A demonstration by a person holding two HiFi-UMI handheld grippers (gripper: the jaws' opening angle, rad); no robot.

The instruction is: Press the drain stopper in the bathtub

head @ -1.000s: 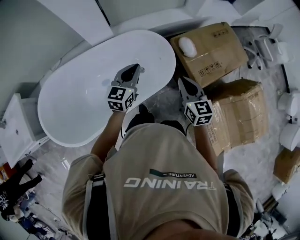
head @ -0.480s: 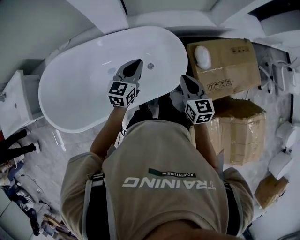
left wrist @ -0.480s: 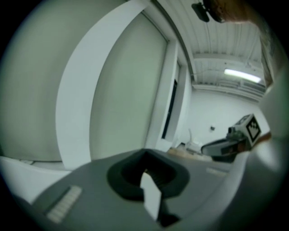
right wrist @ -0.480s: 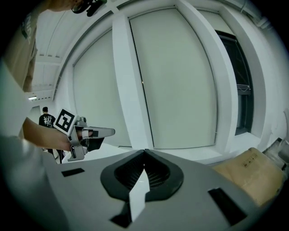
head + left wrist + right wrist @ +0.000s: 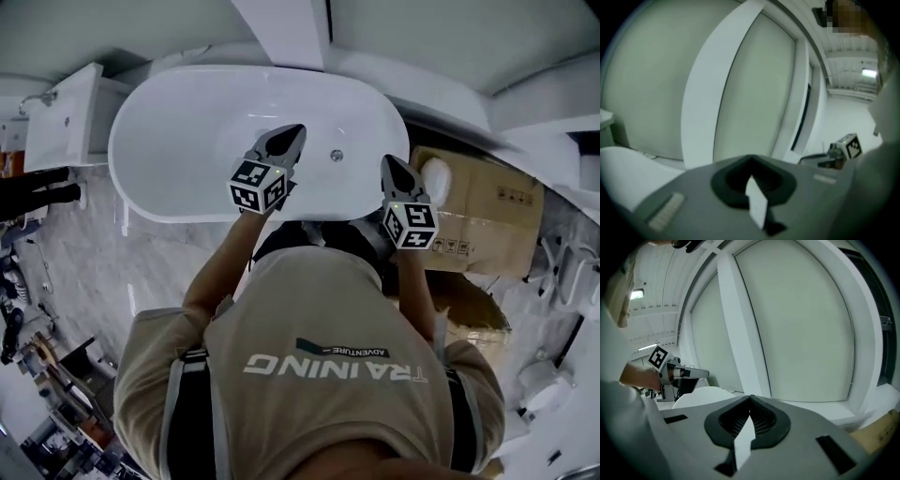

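Note:
A white oval bathtub (image 5: 169,202) fills the top of the head view. Its small round metal drain stopper (image 5: 337,155) sits on the tub floor toward the right end. My left gripper (image 5: 289,138) hangs above the tub, shut and empty, its tip a little left of the stopper. My right gripper (image 5: 388,166) is also shut and empty, over the tub's right front rim, to the right of the stopper. The left gripper view looks at the wall over its closed tip (image 5: 751,159); the right gripper view does the same (image 5: 751,397). Neither gripper view shows the stopper.
Cardboard boxes (image 5: 487,211) stand right of the tub, one bearing a white rounded object (image 5: 436,178). A white basin unit (image 5: 66,122) stands at the tub's left end. A white wall pillar (image 5: 286,28) rises behind the tub. Marble floor (image 5: 122,272) lies in front.
The view has swung so the tub now lies straight ahead. The stopper, formerly at the left gripper's tip, now lies to its right, between both grippers. Both stay shut.

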